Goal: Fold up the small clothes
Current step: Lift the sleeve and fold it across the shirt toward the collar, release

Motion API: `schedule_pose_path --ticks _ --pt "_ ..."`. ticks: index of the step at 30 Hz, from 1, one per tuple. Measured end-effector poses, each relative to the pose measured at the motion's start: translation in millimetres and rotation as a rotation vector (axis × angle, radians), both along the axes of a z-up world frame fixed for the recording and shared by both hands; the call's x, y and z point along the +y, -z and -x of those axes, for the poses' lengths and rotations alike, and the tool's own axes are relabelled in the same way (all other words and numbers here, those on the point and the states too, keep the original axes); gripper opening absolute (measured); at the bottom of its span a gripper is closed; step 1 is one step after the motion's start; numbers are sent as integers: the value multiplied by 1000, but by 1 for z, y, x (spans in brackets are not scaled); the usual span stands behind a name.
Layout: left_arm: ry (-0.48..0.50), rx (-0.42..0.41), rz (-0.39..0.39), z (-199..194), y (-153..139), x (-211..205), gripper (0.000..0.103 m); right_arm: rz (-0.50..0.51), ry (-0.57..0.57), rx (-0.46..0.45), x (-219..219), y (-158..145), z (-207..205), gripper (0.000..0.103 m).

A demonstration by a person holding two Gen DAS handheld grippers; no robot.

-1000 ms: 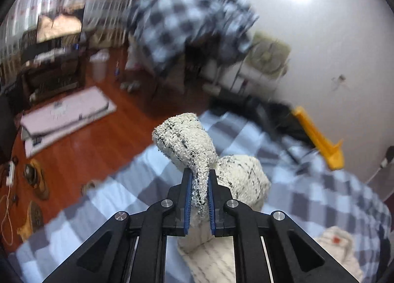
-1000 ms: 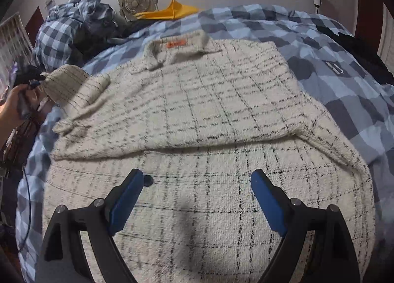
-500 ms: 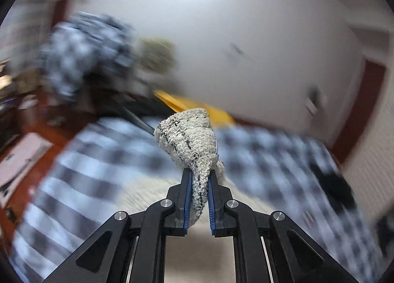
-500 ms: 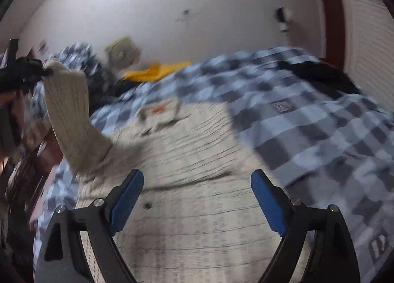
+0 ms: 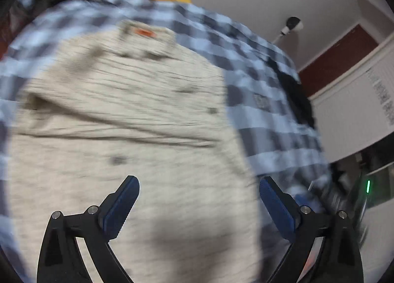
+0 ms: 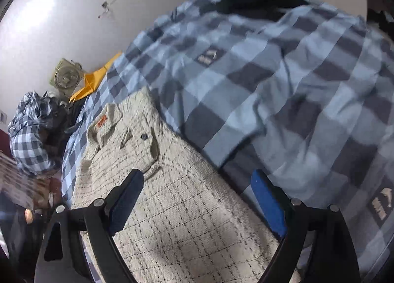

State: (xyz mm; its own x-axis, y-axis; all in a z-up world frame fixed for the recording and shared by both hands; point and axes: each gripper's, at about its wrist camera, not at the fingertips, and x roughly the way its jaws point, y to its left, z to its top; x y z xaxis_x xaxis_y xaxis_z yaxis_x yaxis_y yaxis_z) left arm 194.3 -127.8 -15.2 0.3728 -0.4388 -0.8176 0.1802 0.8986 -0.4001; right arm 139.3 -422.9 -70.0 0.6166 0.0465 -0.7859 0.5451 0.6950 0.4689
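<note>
A cream shirt with thin black checks (image 5: 138, 115) lies flat on the blue checked bedspread (image 5: 261, 120), its collar with an orange label (image 5: 145, 33) at the far end. The view is blurred. My left gripper (image 5: 198, 184) is open and empty just above the shirt's near part. In the right wrist view the same shirt (image 6: 187, 211) runs from the collar (image 6: 103, 120) towards me. My right gripper (image 6: 197, 179) is open and empty over the shirt's right edge, where it meets the bedspread (image 6: 283, 91).
A yellow object (image 6: 93, 81) and a small fan (image 6: 65, 78) stand by the white wall past the bed's head. A heap of blue checked cloth (image 6: 29, 135) lies at the left. Dark clothing (image 6: 258, 0) lies on the bed's far corner.
My left gripper has let go of the sleeve it held up and now stands open above the flat shirt. My right gripper has swung towards the shirt's right edge.
</note>
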Motion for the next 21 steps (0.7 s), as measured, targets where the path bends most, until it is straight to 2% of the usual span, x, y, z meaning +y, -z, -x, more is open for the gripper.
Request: schedule_pose_path --ticks 3,7,10,13,15,16,18,21 --pt "-66 -33 -97 32 -2 60 100 -53 -64 18 7 12 -12 87" --pt "-212 -22 -223 69 10 146 101 -70 -170 43 29 20 -25 87" --pt "-280 13 -294 75 27 185 101 -12 -224 100 55 29 -40 87" --pt "-312 47 -228 72 37 210 101 -13 -272 143 72 37 -61 87" --pt "-329 86 -134 69 40 221 101 -59 -265 153 71 39 -85 87" --pt "-342 109 -68 69 43 226 101 -58 -247 152 69 38 -94 87" --pt "-344 128 -11 68 45 226 101 -21 -250 174 71 40 -117 87" --pt "-319 134 2 65 46 218 101 40 -306 261 80 56 -155 87"
